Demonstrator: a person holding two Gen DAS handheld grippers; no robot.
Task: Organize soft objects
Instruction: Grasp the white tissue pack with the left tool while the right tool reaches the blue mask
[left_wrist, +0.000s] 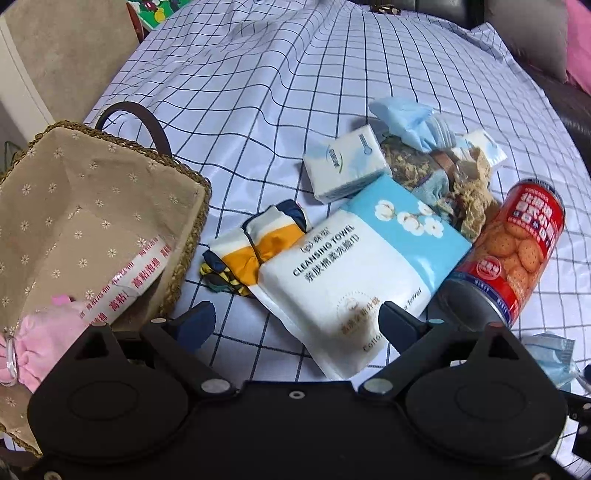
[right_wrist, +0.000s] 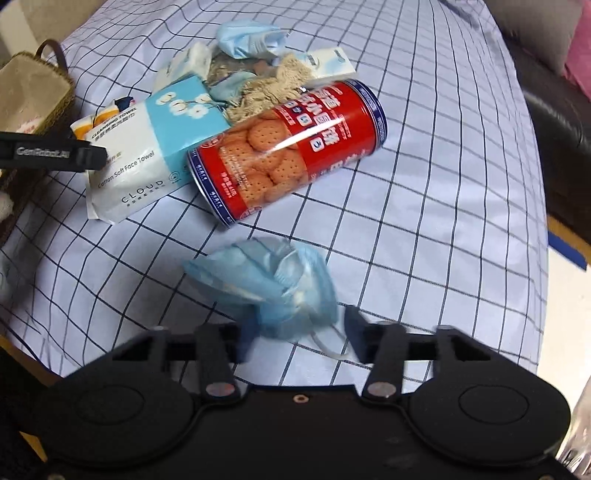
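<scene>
A: Right, biggest first: checked cloth (right_wrist: 424, 192), white w/ dark grid, covers the whole surface, wrinkled at the far end.

B: Then the basket (left_wrist: 110, 192)?

A: Yep, woven, tan flowered lining, dark handle, at the left edge. Inside: a tape roll (left_wrist: 125, 280) w/ red print and a pink fabric bundle (left_wrist: 40, 343).

B: Pile in the middle?

A: Cleansing towel pack (left_wrist: 354, 266), white and blue, lying flat. Red biscuit can (right_wrist: 291, 151) on its side, touching the pack's right edge. Behind them a tan knit cloth (left_wrist: 472, 206), a small tissue pack (left_wrist: 343, 162), a second one (right_wrist: 328, 62) further back, and a crumpled blue mask (left_wrist: 406, 118). Orange-navy-white folded fabric (left_wrist: 258, 243) sits btwn pack and basket.

B: Left tool (left_wrist: 295, 325)?

A: Spread wide, nothing in it, hovering over the near end of the towel pack.

B: Right tool (right_wrist: 299, 332)?

A: Narrowed around a blue face mask (right_wrist: 266, 280) on the cloth, near side of the can. Left pad looks against it; right pad shows a sliver of gap, blurry. Can't tell if it's pinched. Ear loop (right_wrist: 328, 350) trails by the right pad.
</scene>
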